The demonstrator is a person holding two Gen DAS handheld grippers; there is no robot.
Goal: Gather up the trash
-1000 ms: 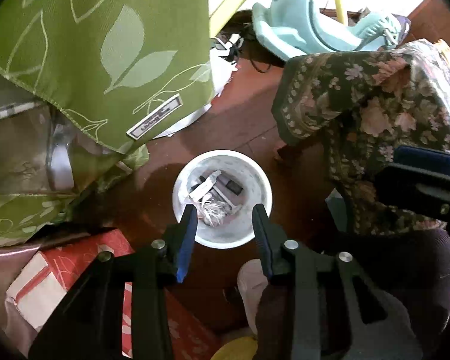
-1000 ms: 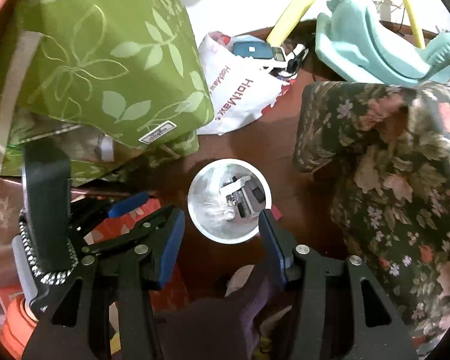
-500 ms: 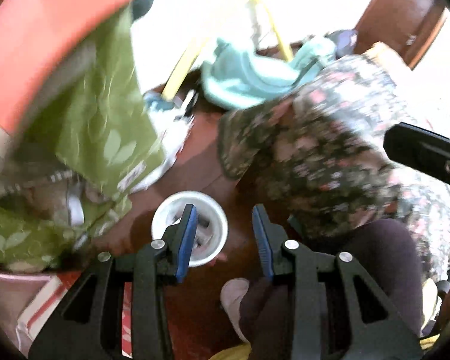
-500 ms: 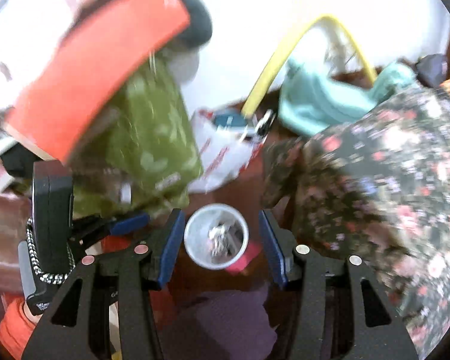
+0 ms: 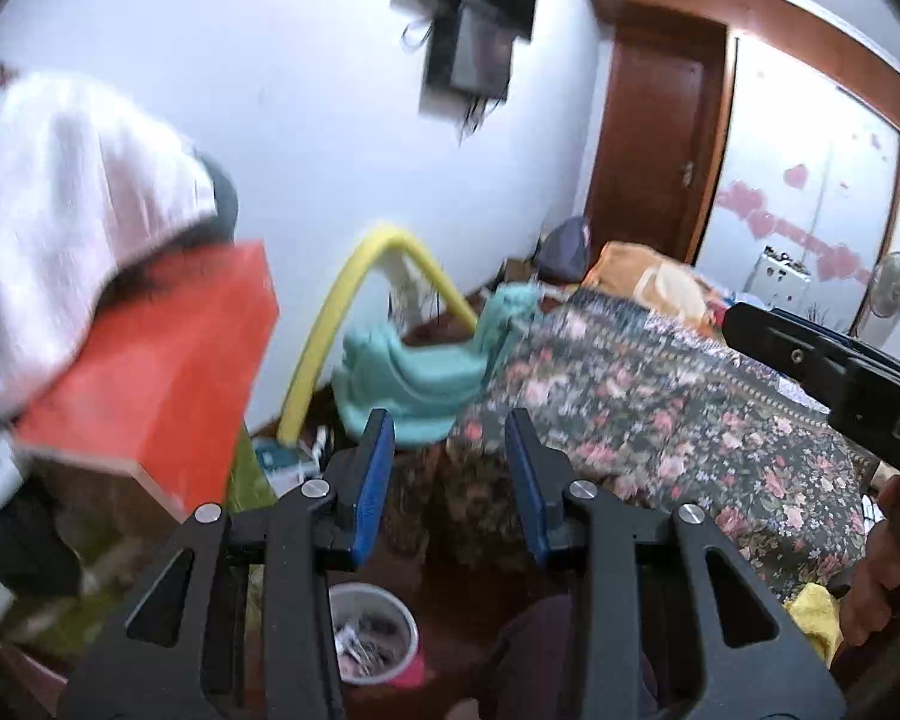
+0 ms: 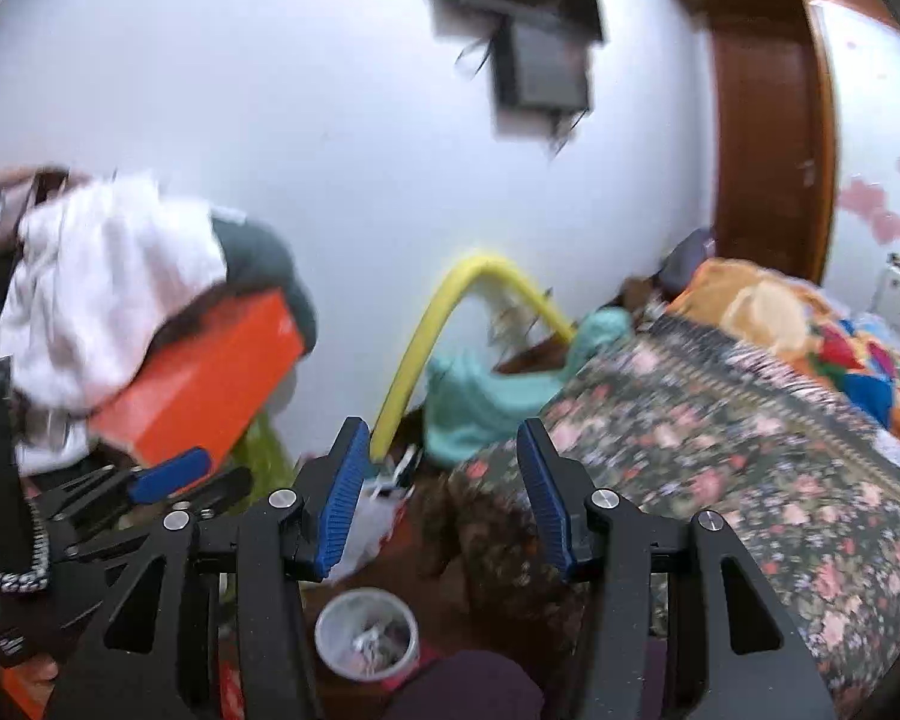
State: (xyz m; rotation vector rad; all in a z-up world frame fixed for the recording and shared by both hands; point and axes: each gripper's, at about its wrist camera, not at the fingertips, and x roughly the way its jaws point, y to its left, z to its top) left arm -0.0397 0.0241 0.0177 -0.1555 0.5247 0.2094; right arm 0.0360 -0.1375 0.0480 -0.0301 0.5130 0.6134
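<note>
We've got both tongs up, pointing across the room w/ nothing in either. Left tongs (image 5: 448,468): jaws opening, gap empty. Right tongs (image 6: 444,495): jaws apart, released, nothing btwn them. The trash bin (image 5: 373,631) sits on the floor low below both tongs, near their base, w/ bits of trash (image 6: 373,643) inside. Ahead & right of the tongs is the bed (image 6: 720,480) w/ flowered cover; ahead left an orange box (image 5: 150,372) under white cloth (image 5: 60,192). Yellow tube (image 6: 432,330) stands straight ahead by the wall.
</note>
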